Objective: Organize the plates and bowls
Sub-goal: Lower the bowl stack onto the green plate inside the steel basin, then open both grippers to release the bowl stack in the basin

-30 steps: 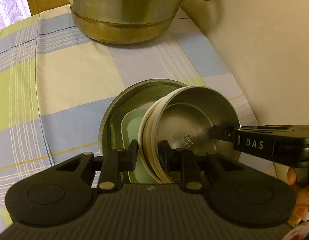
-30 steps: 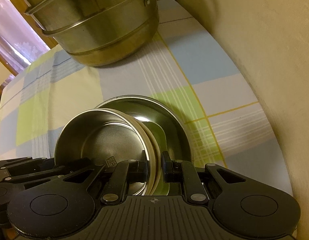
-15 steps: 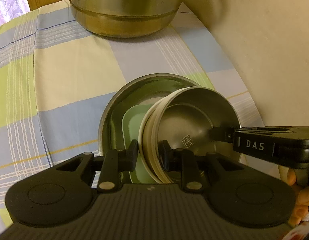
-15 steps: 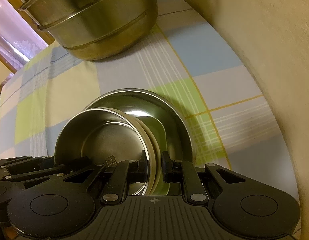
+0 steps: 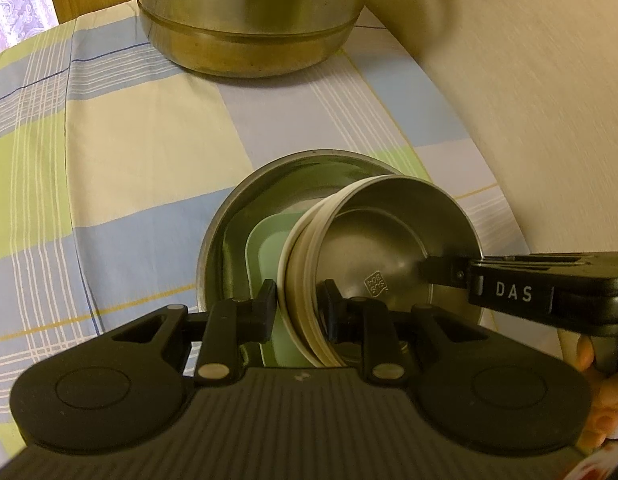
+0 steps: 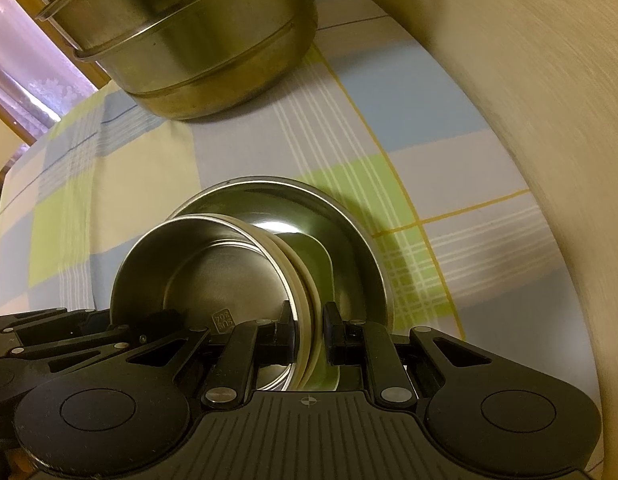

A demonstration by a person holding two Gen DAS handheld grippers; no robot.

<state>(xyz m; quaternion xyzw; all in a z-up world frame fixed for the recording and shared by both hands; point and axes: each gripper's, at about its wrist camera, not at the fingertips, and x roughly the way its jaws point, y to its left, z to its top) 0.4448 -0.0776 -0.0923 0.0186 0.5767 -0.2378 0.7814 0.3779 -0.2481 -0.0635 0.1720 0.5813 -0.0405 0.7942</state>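
Observation:
A stack of bowls, a steel bowl [image 5: 393, 240] nested in cream bowls [image 5: 299, 280], is held between both grippers. My left gripper [image 5: 297, 312] is shut on the stack's rim at one side. My right gripper [image 6: 308, 330] is shut on the rim at the opposite side; it also shows in the left wrist view [image 5: 429, 270]. The stack [image 6: 213, 268] hangs just above a large steel plate [image 5: 245, 208] on the table, which holds a pale green square plate [image 5: 265, 248]. The large plate [image 6: 349, 224] and the green plate [image 6: 317, 256] also show in the right wrist view.
A big steel pot [image 5: 253, 20] with a brown handle stands at the far end of the checked tablecloth [image 5: 109, 140]. A beige wall [image 5: 529, 100] runs close along the table's right side. The pot [image 6: 181, 40] also shows in the right wrist view.
Both grippers have carried the bowl stack forward toward the pot; the large plate below now sits nearer in the view. Both grips are unchanged.

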